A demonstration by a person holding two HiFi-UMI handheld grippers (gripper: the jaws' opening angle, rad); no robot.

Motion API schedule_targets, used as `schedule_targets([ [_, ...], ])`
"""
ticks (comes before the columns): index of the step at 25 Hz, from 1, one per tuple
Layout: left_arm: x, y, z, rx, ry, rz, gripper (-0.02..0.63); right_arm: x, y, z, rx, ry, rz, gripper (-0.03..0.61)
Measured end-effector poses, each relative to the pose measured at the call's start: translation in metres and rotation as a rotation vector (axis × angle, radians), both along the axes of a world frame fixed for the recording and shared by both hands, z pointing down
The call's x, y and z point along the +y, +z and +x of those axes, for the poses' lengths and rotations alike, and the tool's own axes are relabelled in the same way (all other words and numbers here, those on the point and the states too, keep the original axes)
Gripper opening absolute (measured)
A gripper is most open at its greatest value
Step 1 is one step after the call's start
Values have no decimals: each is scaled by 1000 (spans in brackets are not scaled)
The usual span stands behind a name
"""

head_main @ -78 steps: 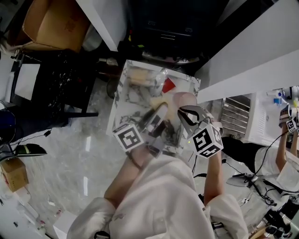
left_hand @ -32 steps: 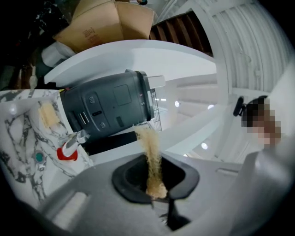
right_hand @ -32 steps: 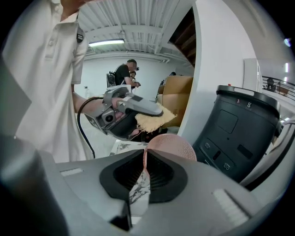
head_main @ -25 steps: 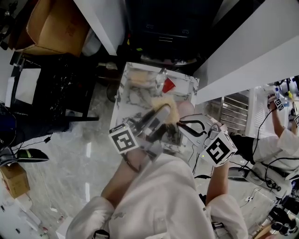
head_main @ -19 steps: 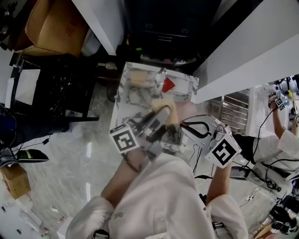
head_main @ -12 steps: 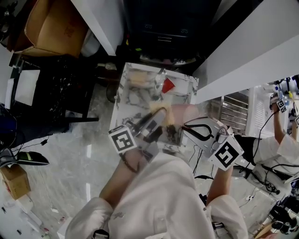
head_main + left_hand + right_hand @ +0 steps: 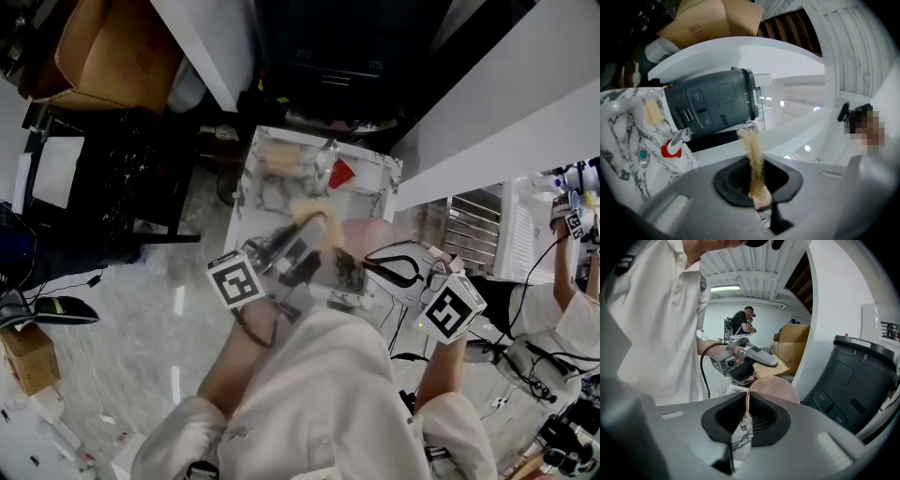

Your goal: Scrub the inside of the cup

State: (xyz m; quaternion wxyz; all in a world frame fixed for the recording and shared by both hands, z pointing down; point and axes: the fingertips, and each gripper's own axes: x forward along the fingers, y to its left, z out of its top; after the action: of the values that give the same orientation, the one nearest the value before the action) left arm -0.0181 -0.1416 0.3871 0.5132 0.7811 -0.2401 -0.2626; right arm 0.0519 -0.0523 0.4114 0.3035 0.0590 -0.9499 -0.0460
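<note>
Currently the right gripper (image 7: pixel 746 404) is pinched on the wall of the pink cup (image 7: pixel 774 389), which it holds above the marble table (image 7: pixel 267 192). The left gripper (image 7: pixel 757 176) is clamped on 1 tan sponge (image 7: pixel 752 145), whose long axis runs out along the jaws. The sponge lies just left of the cup, outside it; contact cannot be confirmed. Judgement: the left gripper is nearer and must enter the cup's mouth. Room is tight: a dark appliance (image 7: pixel 712 103), a cardboard box (image 7: pixel 112 52) and a white counter (image 7: pixel 506 122) stand near.

We see a pink cup (image 7: pixel 774 389) with what looks like a fine dotted texture, a tan sponge (image 7: pixel 753 150), and a white counter (image 7: pixel 265 199) veined in grey.
</note>
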Motion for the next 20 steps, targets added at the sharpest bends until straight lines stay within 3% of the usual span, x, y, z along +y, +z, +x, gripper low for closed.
schedule_targets([
  [7,2,-26,17,113,55,20,24,8,-14,-8,-38,-44,27,15],
  [20,1,17,22,33,70,-43,25,9,-21,1,-33,-29,47,15],
])
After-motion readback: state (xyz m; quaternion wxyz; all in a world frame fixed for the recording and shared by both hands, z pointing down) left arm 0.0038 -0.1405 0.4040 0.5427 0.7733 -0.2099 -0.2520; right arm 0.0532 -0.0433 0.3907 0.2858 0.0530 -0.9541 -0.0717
